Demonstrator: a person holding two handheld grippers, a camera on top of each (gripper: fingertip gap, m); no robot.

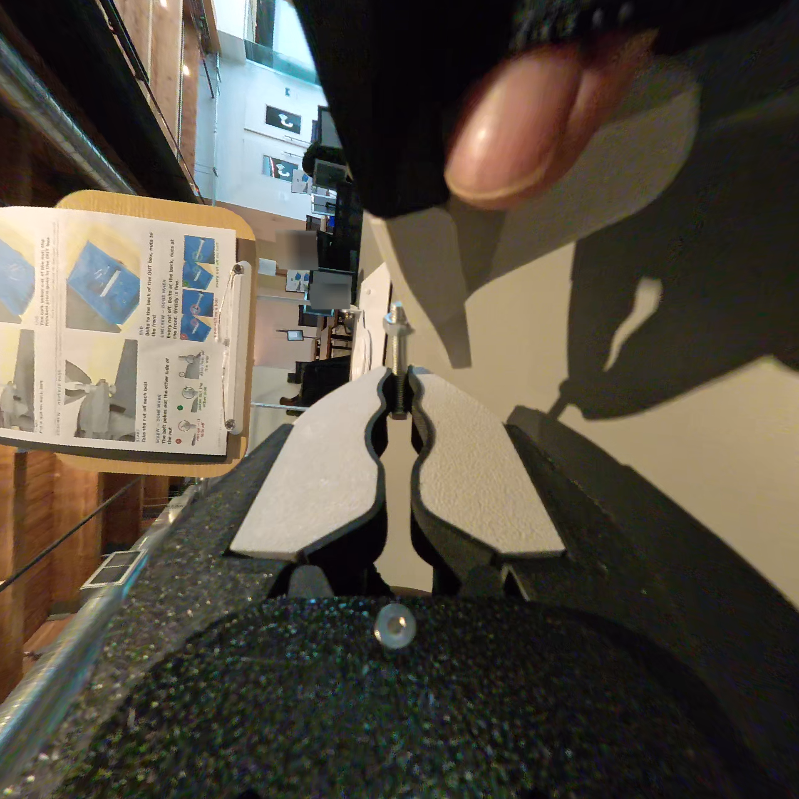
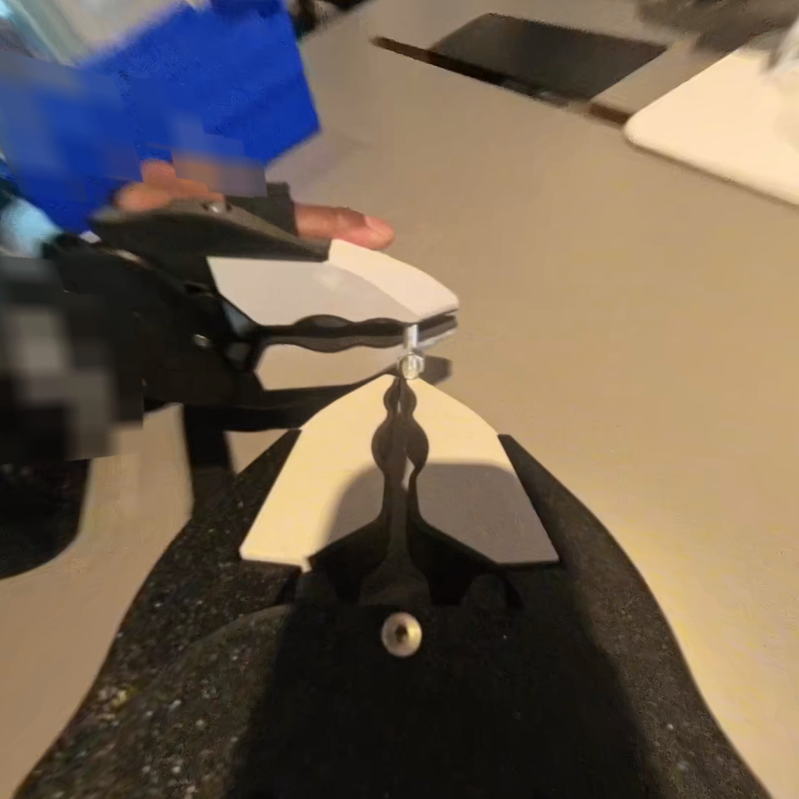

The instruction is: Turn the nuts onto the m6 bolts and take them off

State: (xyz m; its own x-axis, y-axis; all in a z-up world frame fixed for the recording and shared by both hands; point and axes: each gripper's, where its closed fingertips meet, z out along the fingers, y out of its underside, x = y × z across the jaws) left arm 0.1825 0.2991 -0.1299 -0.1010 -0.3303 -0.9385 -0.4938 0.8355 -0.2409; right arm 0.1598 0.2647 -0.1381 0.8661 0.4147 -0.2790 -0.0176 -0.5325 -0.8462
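Observation:
My left gripper (image 1: 397,377) is shut on a silver bolt (image 1: 398,359), gripping the head end so that the threaded shaft sticks out forward. A silver nut (image 1: 397,322) sits on the thread near the bolt's tip. In the right wrist view the left gripper (image 2: 452,322) comes in from the left, with the bolt (image 2: 413,339) pointing toward me and the nut (image 2: 410,367) on its end. My right gripper (image 2: 402,382) is shut, its tips meeting just short of the nut. It also shows in the left wrist view (image 1: 460,354), beside the bolt's tip.
An instruction sheet on a wooden board (image 1: 121,328) stands at the left. A blurred blue box (image 2: 173,95) is at the back left, with a black mat (image 2: 549,60) and a white tray (image 2: 726,138) behind. The beige tabletop (image 2: 605,302) lies below. A person's hand (image 1: 510,129) holds the right gripper.

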